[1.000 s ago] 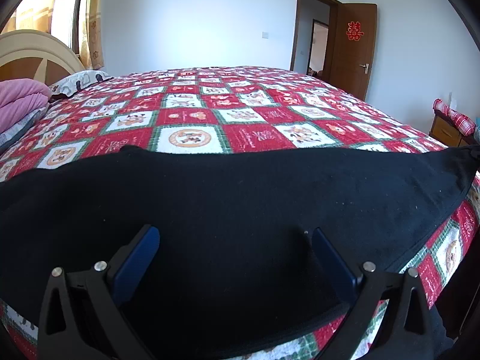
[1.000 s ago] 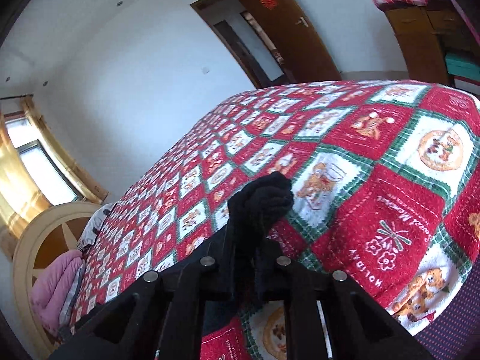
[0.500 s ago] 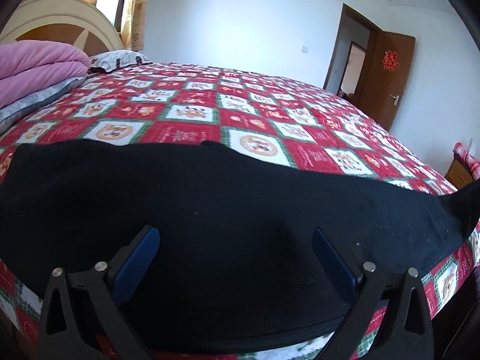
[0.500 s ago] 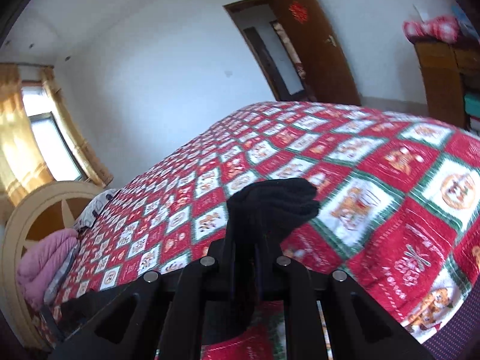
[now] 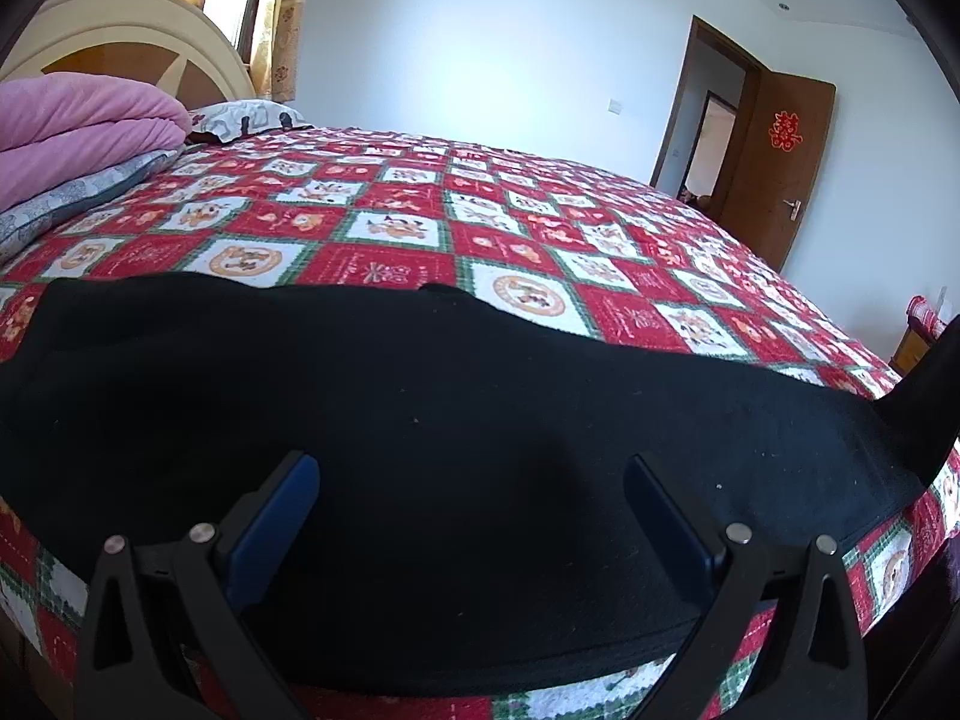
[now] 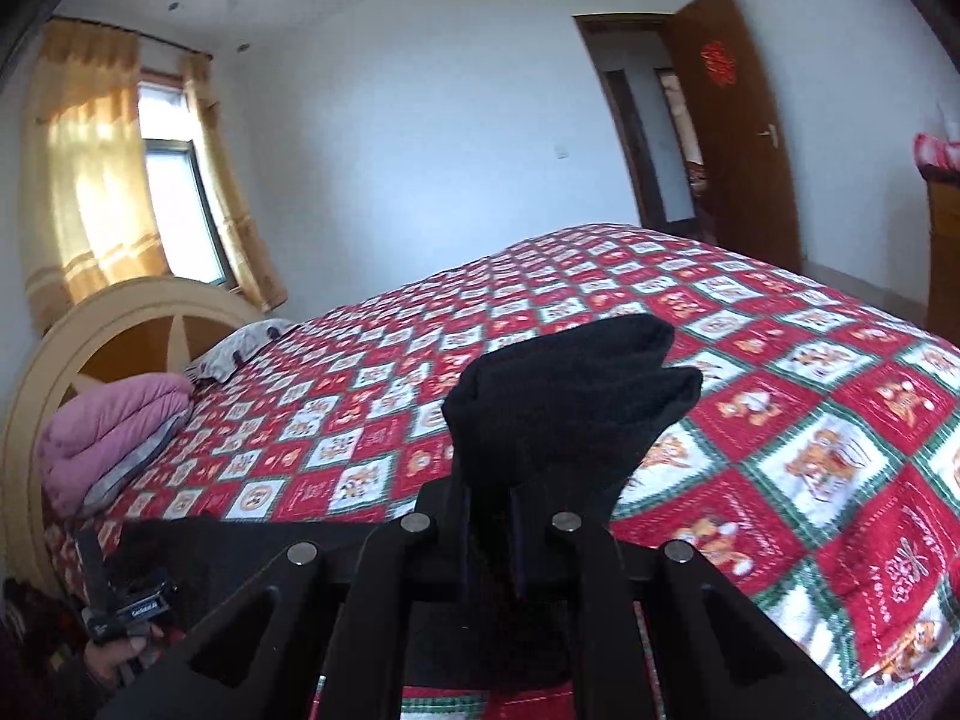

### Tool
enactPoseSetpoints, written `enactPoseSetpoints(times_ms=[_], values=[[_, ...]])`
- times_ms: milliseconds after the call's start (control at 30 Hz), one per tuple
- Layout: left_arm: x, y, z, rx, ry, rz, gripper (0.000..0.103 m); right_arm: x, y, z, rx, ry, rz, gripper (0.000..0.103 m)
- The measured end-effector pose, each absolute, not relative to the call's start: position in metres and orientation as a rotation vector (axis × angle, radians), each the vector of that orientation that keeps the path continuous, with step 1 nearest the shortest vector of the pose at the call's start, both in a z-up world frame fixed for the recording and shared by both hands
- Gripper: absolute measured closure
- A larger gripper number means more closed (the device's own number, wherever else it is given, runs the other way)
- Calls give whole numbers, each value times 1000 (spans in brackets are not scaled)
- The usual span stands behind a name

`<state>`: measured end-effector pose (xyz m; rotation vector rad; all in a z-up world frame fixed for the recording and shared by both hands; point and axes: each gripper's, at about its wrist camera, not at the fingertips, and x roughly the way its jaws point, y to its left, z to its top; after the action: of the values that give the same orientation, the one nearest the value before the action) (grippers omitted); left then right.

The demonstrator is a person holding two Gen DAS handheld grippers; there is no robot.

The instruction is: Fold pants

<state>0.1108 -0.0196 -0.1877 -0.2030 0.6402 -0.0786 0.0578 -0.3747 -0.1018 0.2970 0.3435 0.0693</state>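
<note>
Black pants (image 5: 456,420) lie stretched flat along the near edge of the bed on a red, white and green patterned blanket (image 5: 390,228). My left gripper (image 5: 471,477) is open, its blue-padded fingers (image 5: 282,510) spread just above the pants near their left part. My right gripper (image 6: 492,516) is shut on the bunched end of the pants (image 6: 570,402) and holds it lifted above the bed. That raised end shows at the right edge of the left wrist view (image 5: 930,396).
A pink folded quilt (image 5: 78,126) and a pillow (image 5: 240,117) lie at the headboard (image 5: 120,42). A wooden door (image 5: 774,162) stands open at the far right. A wooden cabinet (image 6: 942,252) stands by the right wall. The left gripper also shows in the right wrist view (image 6: 126,606).
The right gripper has lifted and swung leftward with the pants end in it. The left gripper's view has turned toward the headboard, staying open over the pants.
</note>
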Motion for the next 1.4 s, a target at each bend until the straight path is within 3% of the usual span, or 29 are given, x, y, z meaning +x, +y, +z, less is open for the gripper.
enactPoseSetpoints(times_ms=[600, 1400], values=[[102, -9, -191, -208, 628, -58, 0, 83, -300, -99, 187, 373, 271, 94], [96, 6, -195, -215, 599, -38, 0, 115, -166, -149, 45, 507, 474, 94]])
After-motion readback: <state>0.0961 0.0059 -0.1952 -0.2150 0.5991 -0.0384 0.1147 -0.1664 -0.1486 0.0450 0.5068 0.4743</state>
